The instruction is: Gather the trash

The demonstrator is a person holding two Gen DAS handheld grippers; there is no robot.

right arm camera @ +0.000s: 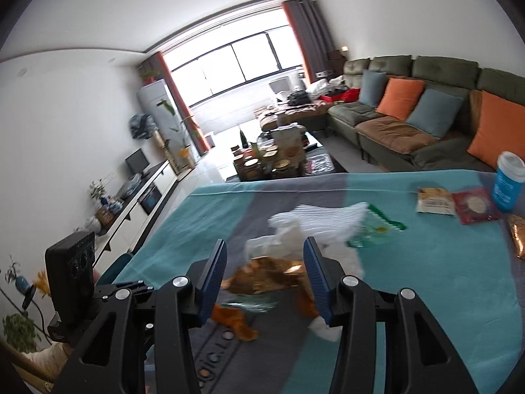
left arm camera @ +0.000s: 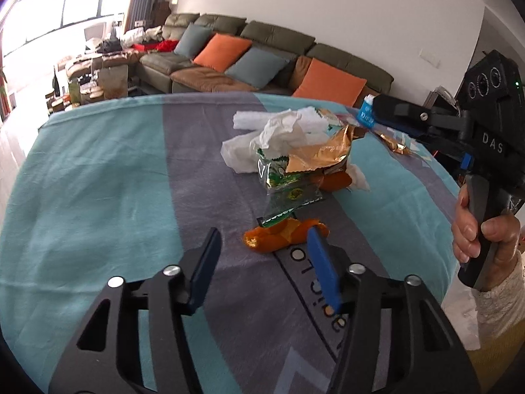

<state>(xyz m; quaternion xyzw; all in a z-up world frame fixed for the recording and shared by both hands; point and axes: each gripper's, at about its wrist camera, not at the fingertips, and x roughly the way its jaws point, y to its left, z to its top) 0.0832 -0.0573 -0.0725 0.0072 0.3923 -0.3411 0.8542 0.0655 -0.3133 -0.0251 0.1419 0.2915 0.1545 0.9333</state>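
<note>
A pile of trash lies on the teal and grey tablecloth point(left arm camera: 98, 170): crumpled white tissue point(left arm camera: 282, 134), a gold foil wrapper point(left arm camera: 325, 154), a green printed wrapper point(left arm camera: 288, 193) and orange peel point(left arm camera: 282, 238). My left gripper point(left arm camera: 264, 244) is open just above the cloth, with the peel beside its right finger. My right gripper point(right arm camera: 265, 257) is open above the pile, with the gold wrapper point(right arm camera: 265, 274) between its fingers in the view. The right gripper's body point(left arm camera: 485, 131) shows at the right of the left wrist view. The pile looks blurred in the right wrist view.
A blue and white cup point(right arm camera: 508, 180), two snack packets point(right arm camera: 434, 200) point(right arm camera: 475, 205) and a gold packet point(right arm camera: 518, 236) lie at the table's far right. A sofa point(left arm camera: 262, 52) with cushions stands behind. A cluttered coffee table point(right arm camera: 279, 157) stands beyond the table.
</note>
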